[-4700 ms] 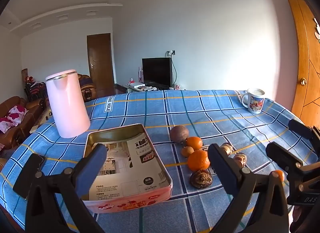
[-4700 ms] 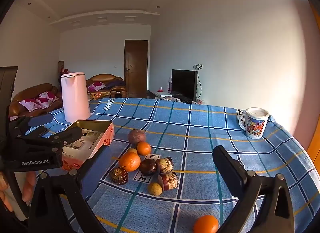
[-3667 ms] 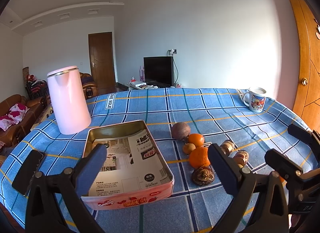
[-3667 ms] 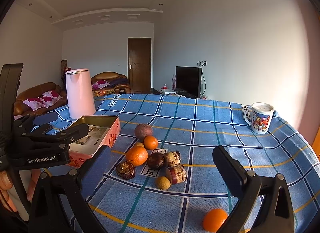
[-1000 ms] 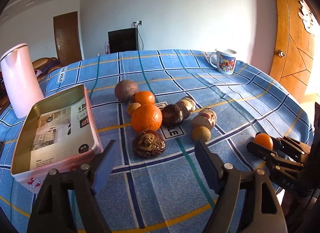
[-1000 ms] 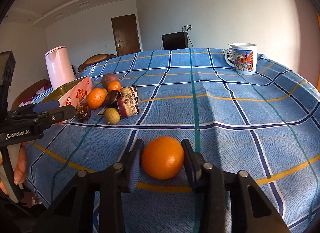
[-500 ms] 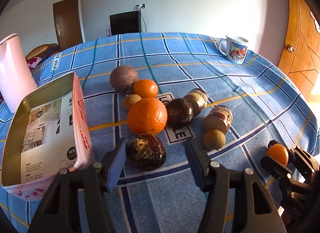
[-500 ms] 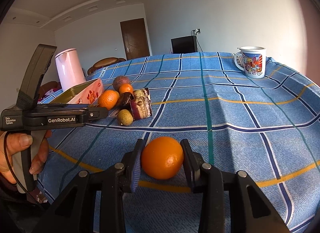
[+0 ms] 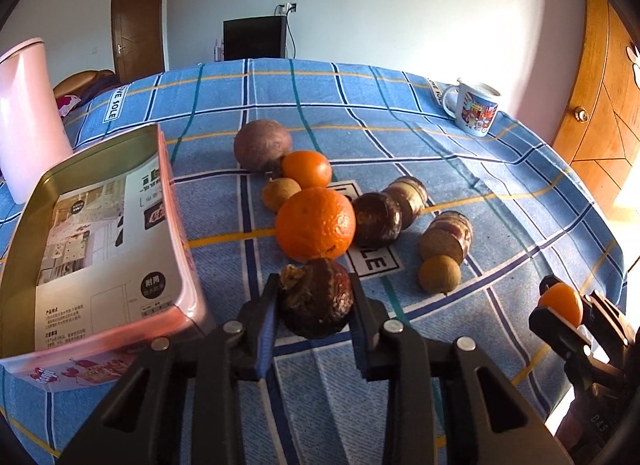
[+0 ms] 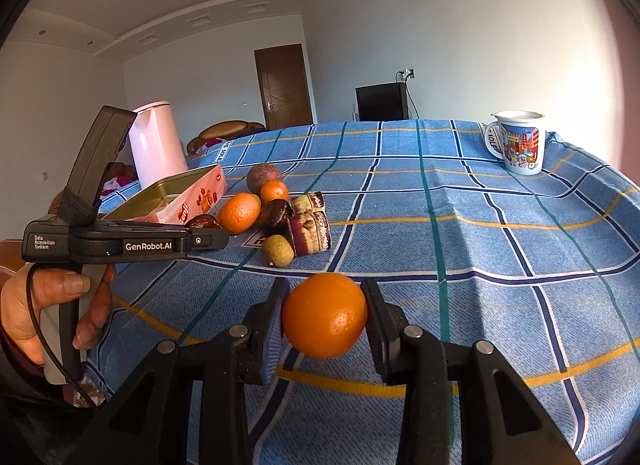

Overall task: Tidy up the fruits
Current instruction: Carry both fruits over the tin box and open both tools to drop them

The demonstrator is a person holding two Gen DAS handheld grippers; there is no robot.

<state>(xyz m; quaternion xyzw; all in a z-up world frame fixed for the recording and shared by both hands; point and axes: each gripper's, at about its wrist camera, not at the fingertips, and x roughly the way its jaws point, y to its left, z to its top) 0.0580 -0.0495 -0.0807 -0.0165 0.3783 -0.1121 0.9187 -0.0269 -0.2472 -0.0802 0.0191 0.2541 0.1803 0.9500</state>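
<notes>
**Left wrist view: both claws clamped on fruit**

Left wrist view, from the left edge: we see a pink kettle (image 9: 24,113) cut off by the frame, then the open tin box (image 9: 100,233) with printed paper lying in it. Just right of the box, our left claw (image 9: 314,307) is clenched on a dark wrinkled fruit (image 9: 316,297), both pads pressing its sides; whether the fruit is off the tabletop (image 9: 480,169) we cannot tell. Just behind it lies a large orange (image 9: 316,223), then a cluster: a small orange (image 9: 307,169), a purple-brown round fruit (image 9: 262,145), a yellowish small fruit (image 9: 280,193), a dark glossy fruit (image 9: 376,219) and two patterned pieces we cannot identify. A mug (image 9: 476,111) stands far right. At the right edge, our right claw (image 9: 560,305) is partly cut off.

Right wrist view, from the left: a hand (image 10: 52,305) grips the left claw's handle, whose tips are hidden among the fruit beside the tin box (image 10: 180,195). At centre, our right claw (image 10: 324,315) is clamped on an orange (image 10: 324,315), narrowly open around it, held near the tabletop's (image 10: 520,265) front edge, well apart from the cluster.
</notes>
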